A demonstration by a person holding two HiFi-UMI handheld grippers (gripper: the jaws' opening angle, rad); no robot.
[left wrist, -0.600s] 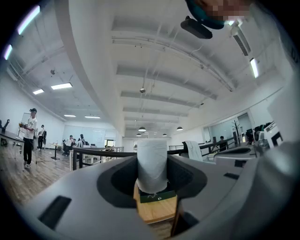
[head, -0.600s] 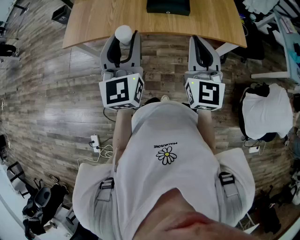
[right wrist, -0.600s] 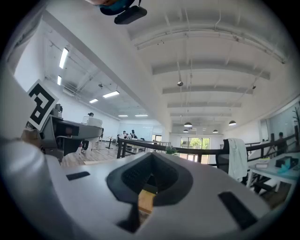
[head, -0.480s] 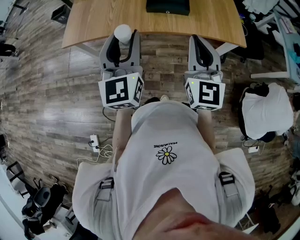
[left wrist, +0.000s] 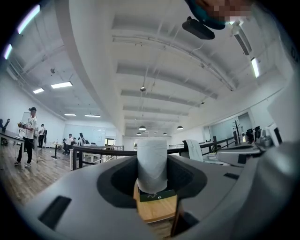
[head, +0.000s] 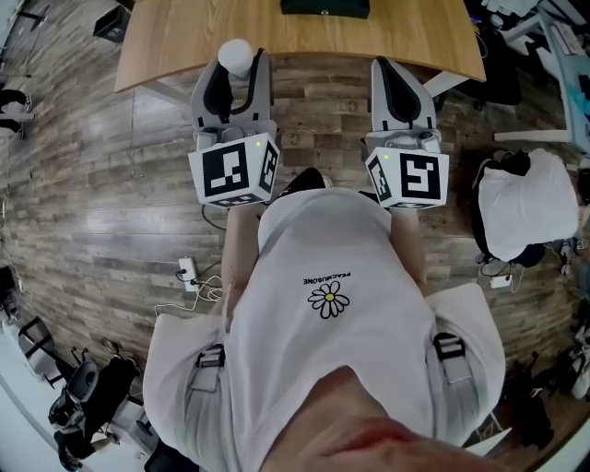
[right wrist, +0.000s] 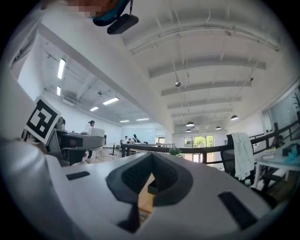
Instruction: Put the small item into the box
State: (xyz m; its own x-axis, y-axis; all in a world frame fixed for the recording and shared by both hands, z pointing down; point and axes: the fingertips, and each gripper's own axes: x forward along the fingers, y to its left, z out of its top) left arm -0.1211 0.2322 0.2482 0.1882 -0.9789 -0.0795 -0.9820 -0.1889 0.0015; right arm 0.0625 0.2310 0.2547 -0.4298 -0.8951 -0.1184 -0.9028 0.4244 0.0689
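My left gripper [head: 230, 76] is shut on a small white roll [head: 234, 55], which stands upright between the dark pads at the jaw tips. The left gripper view shows the same roll [left wrist: 152, 161] filling the gap. It hovers at the near edge of a light wooden table [head: 184, 46]. A dark green box [head: 324, 6] lies on the table's far side, partly cut off by the picture's top edge; it also shows low behind the roll as the box [left wrist: 153, 195]. My right gripper [head: 399, 76] is level beside the left one, jaws together, nothing in them.
To the right stands a dark chair draped with white cloth [head: 521, 207]. A power strip with cables [head: 187, 272] lies on the wood floor at the left. Dark gear [head: 78, 406] is piled at the lower left. People stand far off [left wrist: 28, 136].
Both grippers sit a little higher in the head view, closer to the table's edge. The white roll stays in the left jaws; the box has slid toward the picture's top.
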